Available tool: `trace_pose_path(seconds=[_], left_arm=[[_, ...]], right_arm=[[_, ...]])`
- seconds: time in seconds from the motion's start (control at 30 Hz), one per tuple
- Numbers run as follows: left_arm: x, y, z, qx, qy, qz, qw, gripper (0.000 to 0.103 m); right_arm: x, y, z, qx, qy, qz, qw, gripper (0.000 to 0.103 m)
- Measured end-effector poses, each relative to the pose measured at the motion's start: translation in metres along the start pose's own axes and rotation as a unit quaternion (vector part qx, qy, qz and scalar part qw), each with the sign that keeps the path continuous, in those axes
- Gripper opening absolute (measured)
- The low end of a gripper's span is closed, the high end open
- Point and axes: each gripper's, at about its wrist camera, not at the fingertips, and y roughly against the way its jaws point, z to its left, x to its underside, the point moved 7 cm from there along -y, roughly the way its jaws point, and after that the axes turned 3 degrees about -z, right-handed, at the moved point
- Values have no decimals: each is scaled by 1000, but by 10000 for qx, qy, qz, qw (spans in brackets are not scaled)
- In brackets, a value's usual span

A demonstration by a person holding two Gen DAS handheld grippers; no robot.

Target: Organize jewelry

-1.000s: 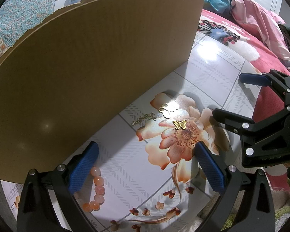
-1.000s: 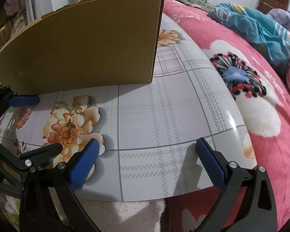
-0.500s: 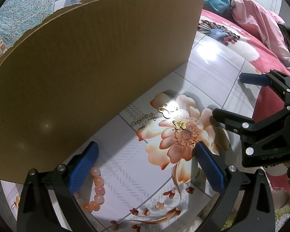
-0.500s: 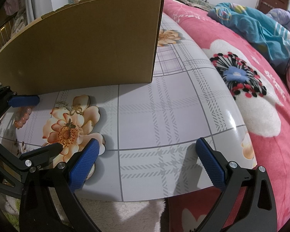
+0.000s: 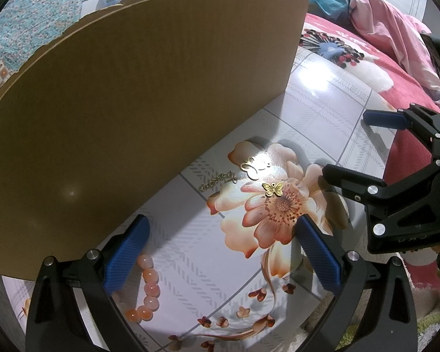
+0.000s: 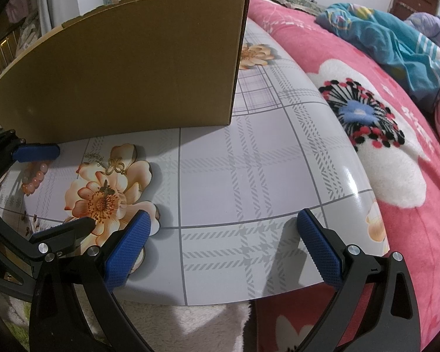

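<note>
The blue rubber fingers (image 5: 127,248) of the left gripper (image 5: 220,249) are spread wide apart and hold nothing, and the blue fingers (image 6: 319,248) of the right gripper (image 6: 224,249) are spread wide and hold nothing too. All the jewelry lies loose on the shiny table with grey stripes and big peach flowers (image 5: 322,105). A small gold butterfly charm (image 5: 273,188) sits on a printed flower, just ahead of the left gripper. Near it lie a gold clover-shaped ring piece (image 5: 253,167) and a short gold chain (image 5: 217,179). A string of round orange-pink beads (image 5: 148,290) lies beside the left finger, close to the tall brown cardboard box (image 5: 138,111). It looks like the tidy-up has hardly begun, since nothing is picked up and every piece seems to wait on the table. I cannot see inside the box, so I cannot tell if anything is in there. The left view shows the little pieces big and clear. The right view shows them small and far to the side, but it shows the bare end of the table and the pink fluffy blanket with a black and blue flower (image 6: 363,114) next to it.
</note>
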Motion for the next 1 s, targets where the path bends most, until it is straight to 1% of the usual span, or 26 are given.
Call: trace_pose_path(seconds=[1.0], left_arm=[[0, 0, 0, 16, -29, 11, 10000, 98]], right_arm=[[-2, 0, 1, -7, -3, 12, 10000, 95]])
